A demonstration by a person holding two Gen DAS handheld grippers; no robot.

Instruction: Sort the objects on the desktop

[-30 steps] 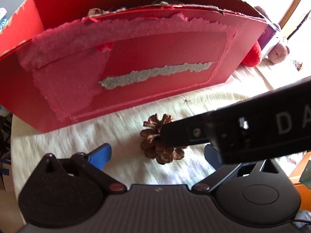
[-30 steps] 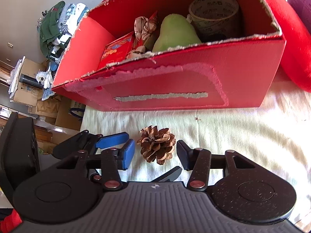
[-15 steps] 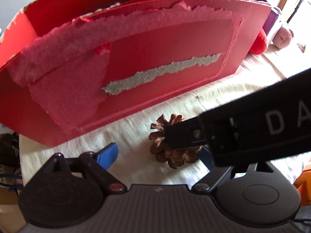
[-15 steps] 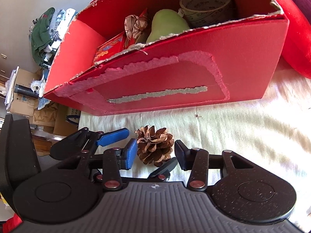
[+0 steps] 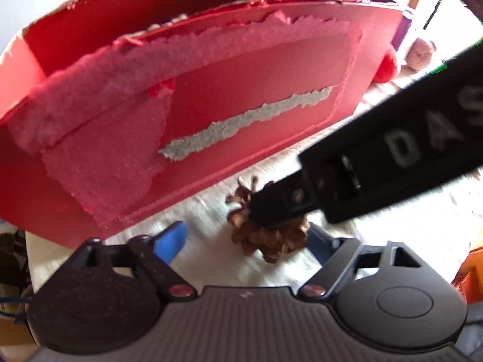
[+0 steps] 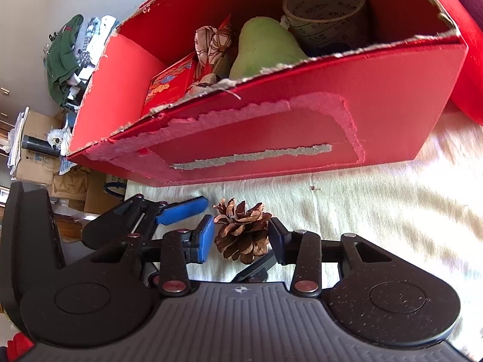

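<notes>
A brown pine cone point(image 6: 241, 230) lies on the white cloth in front of a red cardboard box point(image 6: 377, 99). My right gripper point(image 6: 241, 238) straddles the cone, its blue pads point(image 6: 206, 236) close on both sides; I cannot tell if they touch it. In the left wrist view the cone point(image 5: 265, 235) sits between my open left gripper's point(image 5: 246, 238) fingers, partly hidden by the right gripper's black body point(image 5: 377, 166). The box holds a green pear point(image 6: 265, 51), a tape roll point(image 6: 326, 12), a patterned cloth bundle point(image 6: 212, 48) and a red packet point(image 6: 169, 87).
A red round object point(image 6: 471, 60) sits right of the box. A small plush toy point(image 5: 419, 57) lies beyond the box's right end. Cardboard boxes and clothes point(image 6: 72, 60) lie off the table to the left. White cloth point(image 6: 392, 211) stretches to the right.
The right gripper's jaws have narrowed around the pine cone. Both views have shifted closer to the cone and box; the cone has stayed on the cloth.
</notes>
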